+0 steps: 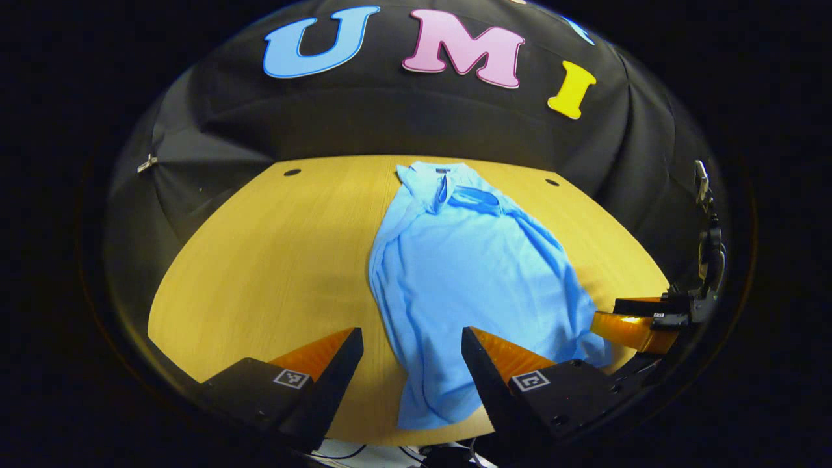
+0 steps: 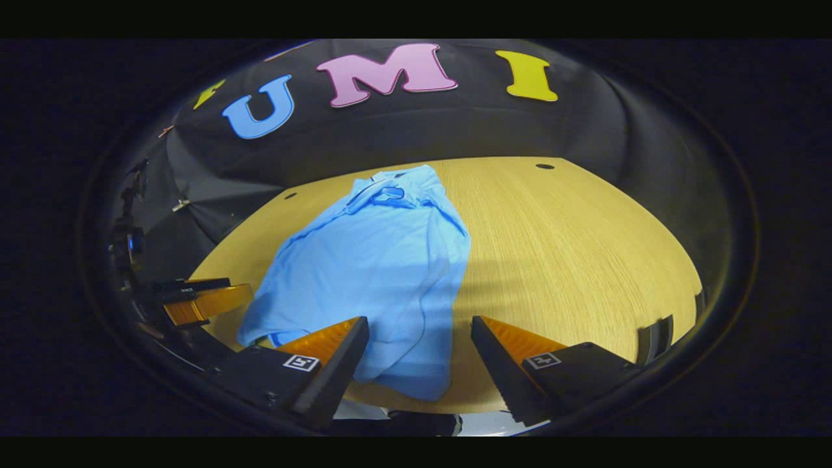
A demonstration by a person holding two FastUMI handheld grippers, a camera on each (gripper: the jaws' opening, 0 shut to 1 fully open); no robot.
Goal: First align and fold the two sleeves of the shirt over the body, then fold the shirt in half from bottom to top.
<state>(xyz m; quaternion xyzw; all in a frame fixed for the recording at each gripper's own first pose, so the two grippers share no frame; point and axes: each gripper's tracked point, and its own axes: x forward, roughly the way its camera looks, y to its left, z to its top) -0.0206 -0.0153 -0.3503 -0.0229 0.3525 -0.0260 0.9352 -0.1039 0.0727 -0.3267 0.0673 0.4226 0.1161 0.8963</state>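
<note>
On table (image 1: 260, 260), shirt (image 1: 455, 273) sleeves folded in; hem corner behind left hand-held gripper (image 1: 412, 364).

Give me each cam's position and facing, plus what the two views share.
Left gripper view: rides the left gripper, above the table's near edge, facing the far wall; shirt ahead and slightly right; own two fingers spread at bottom, right gripper at the right edge.
Right gripper view: rides the right gripper, same near edge, facing the wall; shirt ahead-left; own fingers spread, left gripper at the left.
Shared: shirt, collar far, hem near; table; each other's gripper.
</note>
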